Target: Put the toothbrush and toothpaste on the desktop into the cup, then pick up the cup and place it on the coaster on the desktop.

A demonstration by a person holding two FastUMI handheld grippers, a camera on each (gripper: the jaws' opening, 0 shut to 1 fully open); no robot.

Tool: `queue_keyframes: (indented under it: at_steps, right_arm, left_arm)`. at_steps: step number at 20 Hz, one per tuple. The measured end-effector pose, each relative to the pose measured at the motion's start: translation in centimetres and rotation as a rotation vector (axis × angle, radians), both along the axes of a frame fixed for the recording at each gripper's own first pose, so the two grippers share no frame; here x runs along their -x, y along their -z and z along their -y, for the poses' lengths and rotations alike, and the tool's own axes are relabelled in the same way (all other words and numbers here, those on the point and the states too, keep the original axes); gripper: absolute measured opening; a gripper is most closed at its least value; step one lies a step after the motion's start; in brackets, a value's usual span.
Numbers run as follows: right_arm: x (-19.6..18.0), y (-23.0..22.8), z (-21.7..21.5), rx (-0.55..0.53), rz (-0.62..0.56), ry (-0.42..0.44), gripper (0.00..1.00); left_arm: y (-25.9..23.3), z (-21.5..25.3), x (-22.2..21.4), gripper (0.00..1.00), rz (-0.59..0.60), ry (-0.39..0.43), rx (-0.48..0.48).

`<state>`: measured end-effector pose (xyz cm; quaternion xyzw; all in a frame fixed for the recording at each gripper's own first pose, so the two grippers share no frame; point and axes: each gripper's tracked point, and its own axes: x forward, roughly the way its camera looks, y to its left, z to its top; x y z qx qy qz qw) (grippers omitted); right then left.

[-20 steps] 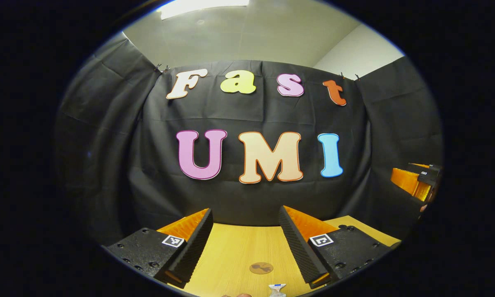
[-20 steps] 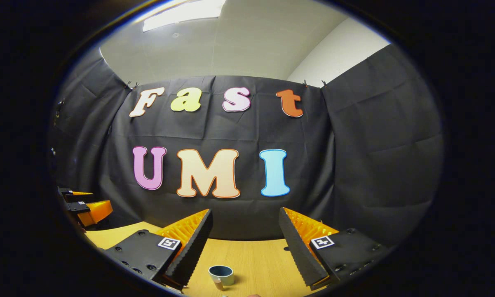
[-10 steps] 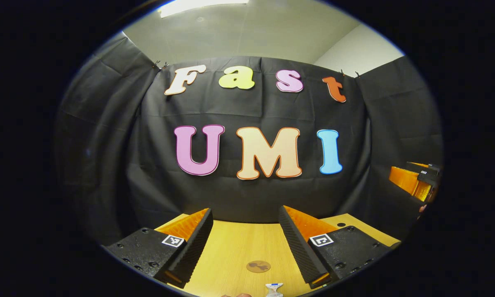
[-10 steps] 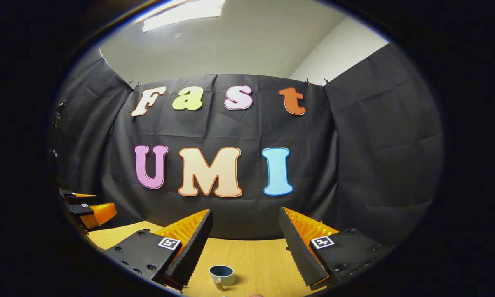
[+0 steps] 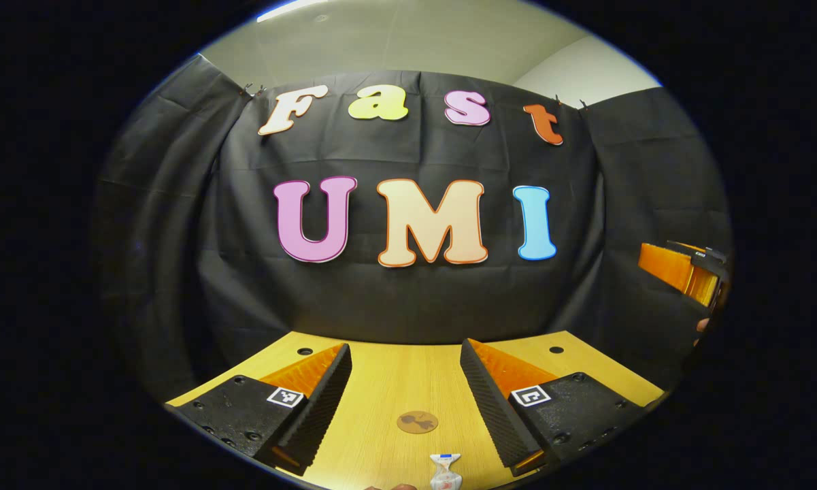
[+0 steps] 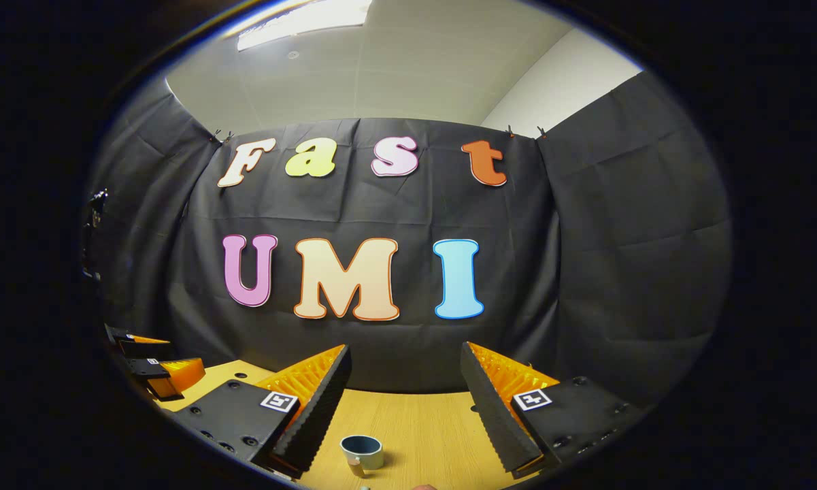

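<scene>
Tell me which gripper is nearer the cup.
Right. The cup stands just ahead of the open right gripper, between its fingers. The left gripper is off to the side, facing the coaster.

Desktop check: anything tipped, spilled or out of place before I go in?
Nothing stands out. The cup stands upright on the desktop, the coaster lies flat, and the toothpaste lies just in front of it. Both grippers are open and empty.

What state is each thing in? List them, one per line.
left gripper: open, empty, above the desktop.
right gripper: open, empty.
cup: upright on the desktop, nothing seen sticking out.
coaster: flat, bare.
toothpaste: lying on the desktop, near the coaster.
</scene>
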<state>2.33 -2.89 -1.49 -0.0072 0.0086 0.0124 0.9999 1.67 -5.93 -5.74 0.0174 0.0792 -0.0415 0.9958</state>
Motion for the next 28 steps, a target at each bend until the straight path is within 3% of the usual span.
queue_keyframes:
  at_steps: [10,28]
  right_arm:
    - [0.4,5.6,-0.6,0.016,-0.126,-0.015,0.99]
    - [3.4,26.7,-3.4,0.139,-0.667,-0.089,0.99]
  left_arm:
    - [2.7,0.4,-0.1,0.94,-0.075,0.020,-0.010]
    - [0.5,-2.7,-0.1,0.94,-0.002,-0.030,-0.056]
